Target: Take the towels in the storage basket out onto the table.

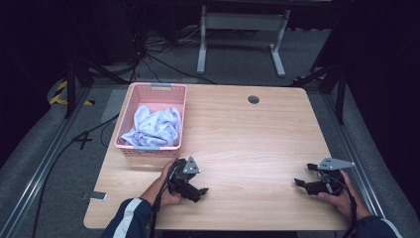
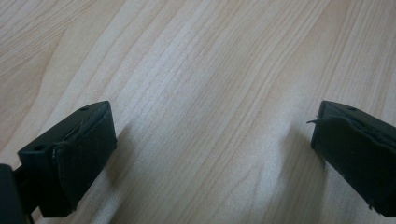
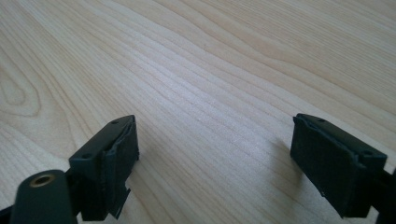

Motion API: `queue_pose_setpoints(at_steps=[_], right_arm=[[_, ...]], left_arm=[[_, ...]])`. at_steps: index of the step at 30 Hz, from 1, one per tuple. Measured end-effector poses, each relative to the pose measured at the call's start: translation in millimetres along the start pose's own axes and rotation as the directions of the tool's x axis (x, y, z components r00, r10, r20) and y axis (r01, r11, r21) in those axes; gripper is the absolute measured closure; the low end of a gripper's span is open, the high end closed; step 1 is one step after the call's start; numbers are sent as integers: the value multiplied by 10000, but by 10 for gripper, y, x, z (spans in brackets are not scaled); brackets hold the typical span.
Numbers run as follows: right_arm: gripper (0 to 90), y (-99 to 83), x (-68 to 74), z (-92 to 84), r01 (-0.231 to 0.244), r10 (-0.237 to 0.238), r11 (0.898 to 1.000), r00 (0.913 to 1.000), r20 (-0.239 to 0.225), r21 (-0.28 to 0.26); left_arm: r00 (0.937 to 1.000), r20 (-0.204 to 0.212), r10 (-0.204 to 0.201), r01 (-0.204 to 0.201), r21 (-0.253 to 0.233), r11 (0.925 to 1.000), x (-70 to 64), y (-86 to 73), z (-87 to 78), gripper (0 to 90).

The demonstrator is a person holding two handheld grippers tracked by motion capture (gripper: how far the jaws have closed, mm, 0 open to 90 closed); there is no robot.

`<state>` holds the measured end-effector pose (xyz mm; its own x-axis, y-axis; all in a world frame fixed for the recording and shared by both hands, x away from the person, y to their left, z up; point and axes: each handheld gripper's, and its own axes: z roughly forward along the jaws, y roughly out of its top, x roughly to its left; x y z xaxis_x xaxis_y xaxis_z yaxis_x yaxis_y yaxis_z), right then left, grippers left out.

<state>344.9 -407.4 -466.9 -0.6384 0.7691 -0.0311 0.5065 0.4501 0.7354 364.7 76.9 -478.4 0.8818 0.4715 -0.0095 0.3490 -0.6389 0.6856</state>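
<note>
Two tongs, both spread wide and gripping nothing, and we're parked low over the tabletop [image 1: 247,144]. At the far left sits the basket [image 1: 130,113], pale cloth [image 1: 154,126] bunched inside it. Our left tongs [image 1: 202,191] hover just in front of that basket; our right tongs [image 1: 300,182] are well apart, near the right edge. By our reckoning little is left, if the job was to basket the cloth.

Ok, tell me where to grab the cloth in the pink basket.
Probably pinch the raised fold at the top of the cloth and come straight down from above: the basket walls block its sides. The left hand-held gripper, jaws open, is nearer.
</note>
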Motion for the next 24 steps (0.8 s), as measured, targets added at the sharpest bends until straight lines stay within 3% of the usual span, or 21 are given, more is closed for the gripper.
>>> queue_pose_setpoints(at_steps=[4,9,12,15,16,24], right_arm=[[151,3,-7,2,61,-61,10000,10000,-19,8],[147,17,-9,16,0,0,10000,10000,-42,10],[147,23,-16,23,68,-68,10000,10000,-21,23],[148,24,-16,26,71,-71,10000,10000,-7,7],[148,27,-17,29,50,-50,10000,10000,-5,12],[148,32,-23,31,40,-40,10000,10000,-44,38]], left_arm=[[9990,260,376,-375,-16,9993,49,-28,-26,2],[10000,37,75,-76,13,10000,74,-83,-78,3],[10000,-79,27,-25,284,9996,96,-93,-120,3],[10000,-19,-89,89,202,9998,126,-109,-193,112],[10000,39,23,-25,300,9995,136,-109,-213,178],[9986,-119,521,-516,358,9980,135,-31,-284,188]])
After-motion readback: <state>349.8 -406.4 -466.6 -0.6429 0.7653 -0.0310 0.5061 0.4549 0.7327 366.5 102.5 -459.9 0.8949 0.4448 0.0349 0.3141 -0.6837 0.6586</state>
